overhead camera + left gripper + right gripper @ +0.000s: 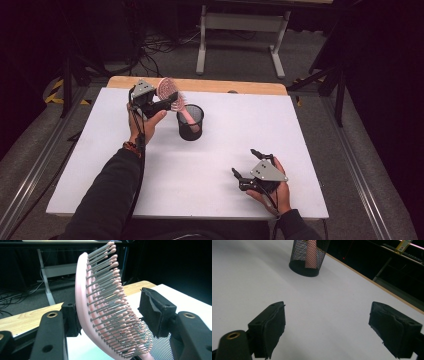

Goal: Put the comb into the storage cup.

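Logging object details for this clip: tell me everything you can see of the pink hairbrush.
The pink hairbrush looks like plastic: a curved paddle head set with rows of grey bristles tipped in pink. Its handle stands in the black mesh cup and the head leans out above the rim, tilted toward the left gripper. The head sits between that gripper's jaws, its back against one pad, while the other pad stands clear of the bristles.

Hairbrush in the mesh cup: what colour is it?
Pink body, with grey bristles tipped pink; the hairbrush shows best in the left gripper view, standing in the black mesh cup.
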`<action>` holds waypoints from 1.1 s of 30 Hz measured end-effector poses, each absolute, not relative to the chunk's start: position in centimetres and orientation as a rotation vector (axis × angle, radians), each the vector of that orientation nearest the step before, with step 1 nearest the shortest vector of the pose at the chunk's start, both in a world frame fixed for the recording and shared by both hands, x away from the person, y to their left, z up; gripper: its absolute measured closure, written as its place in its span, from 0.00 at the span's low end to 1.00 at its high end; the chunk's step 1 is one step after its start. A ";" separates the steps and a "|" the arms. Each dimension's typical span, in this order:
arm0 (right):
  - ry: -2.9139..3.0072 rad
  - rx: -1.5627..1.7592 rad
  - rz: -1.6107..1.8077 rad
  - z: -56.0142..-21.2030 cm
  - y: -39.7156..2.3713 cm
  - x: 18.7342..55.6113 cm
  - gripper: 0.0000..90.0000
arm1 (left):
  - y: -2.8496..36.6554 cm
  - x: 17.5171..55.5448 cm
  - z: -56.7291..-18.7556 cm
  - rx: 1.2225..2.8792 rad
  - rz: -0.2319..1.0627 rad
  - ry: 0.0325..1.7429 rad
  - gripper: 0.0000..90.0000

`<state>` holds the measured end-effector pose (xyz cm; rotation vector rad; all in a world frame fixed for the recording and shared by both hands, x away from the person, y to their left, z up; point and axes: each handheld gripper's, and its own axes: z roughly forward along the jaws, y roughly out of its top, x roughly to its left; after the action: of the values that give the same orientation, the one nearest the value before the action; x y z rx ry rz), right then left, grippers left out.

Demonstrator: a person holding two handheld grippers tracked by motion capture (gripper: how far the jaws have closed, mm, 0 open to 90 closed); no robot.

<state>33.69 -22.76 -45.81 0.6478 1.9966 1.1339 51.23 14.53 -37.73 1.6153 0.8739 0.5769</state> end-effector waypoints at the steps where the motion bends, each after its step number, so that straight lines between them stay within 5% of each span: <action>1: 1.995 0.650 1.134 -45.8 -22.8 33.7 0.16 | 14.5 51.2 -37.7 1.612 0.583 0.870 0.43; 33: 1.989 0.652 1.139 -45.7 -22.8 33.7 0.16 | 15.6 49.7 -35.4 1.672 0.657 0.761 0.19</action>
<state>33.68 -22.84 -45.74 0.6523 1.9887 1.1389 49.74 15.61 -35.39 1.6718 0.7613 0.6572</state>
